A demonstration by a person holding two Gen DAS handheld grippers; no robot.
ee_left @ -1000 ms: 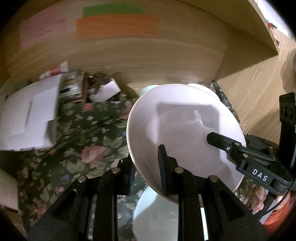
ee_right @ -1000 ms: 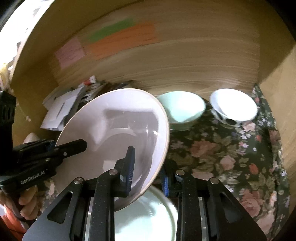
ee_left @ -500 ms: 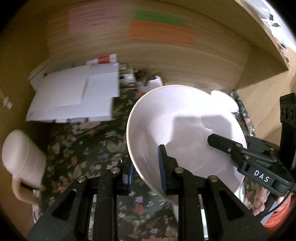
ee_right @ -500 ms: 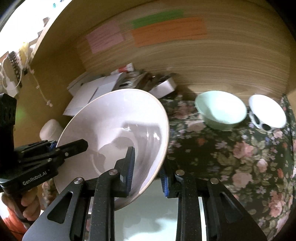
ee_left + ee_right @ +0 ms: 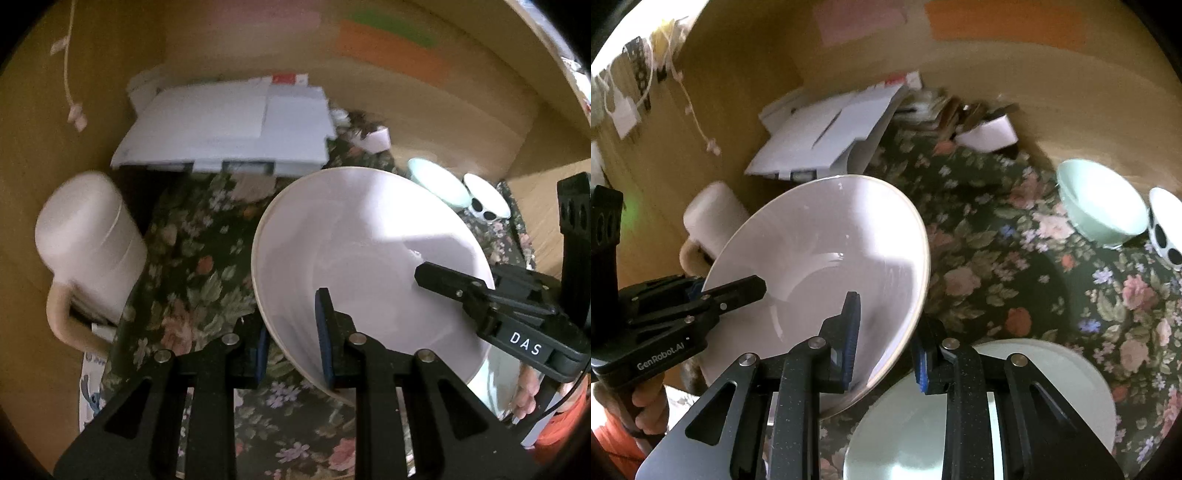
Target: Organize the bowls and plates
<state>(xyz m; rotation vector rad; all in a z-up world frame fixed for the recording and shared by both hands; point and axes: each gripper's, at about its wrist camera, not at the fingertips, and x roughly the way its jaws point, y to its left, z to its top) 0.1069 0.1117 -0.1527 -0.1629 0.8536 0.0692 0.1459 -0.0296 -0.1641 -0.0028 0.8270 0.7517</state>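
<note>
While both devices carry it above the floral cloth [image 5: 1008, 258], the large white bowl [image 5: 369, 266] hangs tilted and empty, its rim pinched on opposite sides: the left hand-held gripper [image 5: 293, 343] clamps one edge, the right hand-held gripper [image 5: 884, 339] the other. Just below the bowl a pale green plate [image 5: 1052, 380] lies flat on the cloth-covered counter. Farther back, a mint bowl [image 5: 1102, 206] stands empty beside a white bowl with black spots [image 5: 1165, 229]. A white jug with a handle [image 5: 88, 254] stands to the left near the wooden wall, and a flattened white box [image 5: 229, 129] lies behind it among blurred clutter.
</note>
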